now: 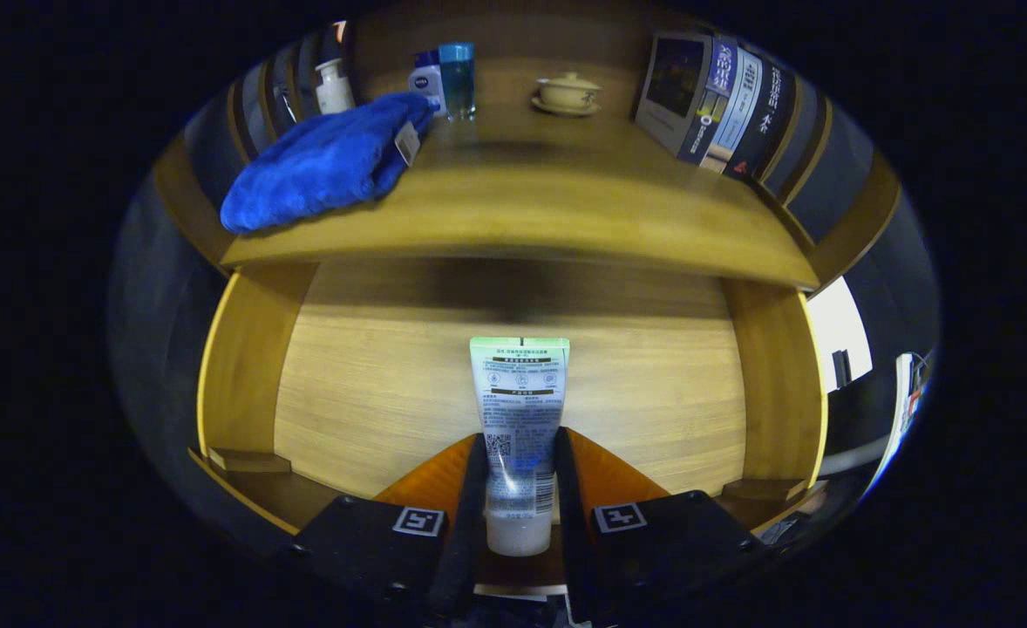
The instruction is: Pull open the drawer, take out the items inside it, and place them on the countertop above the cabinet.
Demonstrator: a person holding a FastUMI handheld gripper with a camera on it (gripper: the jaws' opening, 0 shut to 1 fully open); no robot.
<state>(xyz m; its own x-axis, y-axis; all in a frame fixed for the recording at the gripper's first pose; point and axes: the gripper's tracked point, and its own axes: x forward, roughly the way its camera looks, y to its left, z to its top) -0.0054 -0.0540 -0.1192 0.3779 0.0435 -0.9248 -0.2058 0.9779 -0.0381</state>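
A white tube with a green end (520,410) lies lengthwise between my fingers, cap toward me, over the wooden floor of the open drawer (374,392). My gripper (520,453) is shut on the tube, both fingers pressing its lower half. Above the drawer runs the wooden countertop (557,209). On its left side lies a folded blue towel (326,161) with a tag.
At the back of the countertop stand a white pump bottle (333,85), a small white bottle (427,83), a blue translucent cup (458,78) and a lidded tea bowl on a saucer (567,92). Books (714,105) lean at the right. The drawer's side walls (248,366) flank the tube.
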